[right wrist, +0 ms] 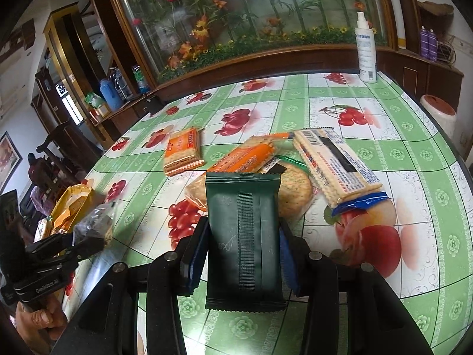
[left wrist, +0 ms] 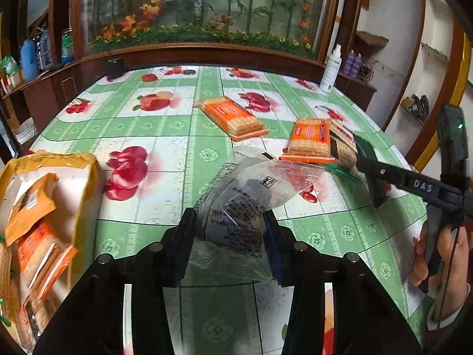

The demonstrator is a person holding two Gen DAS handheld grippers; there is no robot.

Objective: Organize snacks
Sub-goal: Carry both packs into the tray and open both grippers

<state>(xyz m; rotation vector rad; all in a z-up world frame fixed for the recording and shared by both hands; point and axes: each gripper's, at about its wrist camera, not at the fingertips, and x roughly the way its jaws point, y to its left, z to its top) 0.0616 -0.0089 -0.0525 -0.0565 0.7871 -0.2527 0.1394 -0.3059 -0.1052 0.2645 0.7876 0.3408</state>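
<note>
My left gripper [left wrist: 232, 222] is shut on a clear plastic snack packet [left wrist: 239, 207] and holds it above the table, right of a yellow bag [left wrist: 47, 162] with orange cracker packs inside. My right gripper [right wrist: 244, 236] is shut on a dark green snack packet [right wrist: 244, 236], held above the table; it also shows in the left wrist view [left wrist: 369, 174]. Orange cracker packs [left wrist: 233, 117] [left wrist: 310, 140] lie on the tablecloth. In the right wrist view a white-and-blue cracker pack [right wrist: 337, 162], a round cracker pack [right wrist: 292, 189] and orange packs [right wrist: 183, 151] [right wrist: 248, 156] lie ahead.
The table [left wrist: 165, 124] has a green fruit-print cloth. A white spray bottle [right wrist: 366, 50] stands at its far right edge. A wooden cabinet with a glass flower panel [left wrist: 207, 9] runs behind. The yellow bag also shows at left in the right wrist view [right wrist: 74, 198].
</note>
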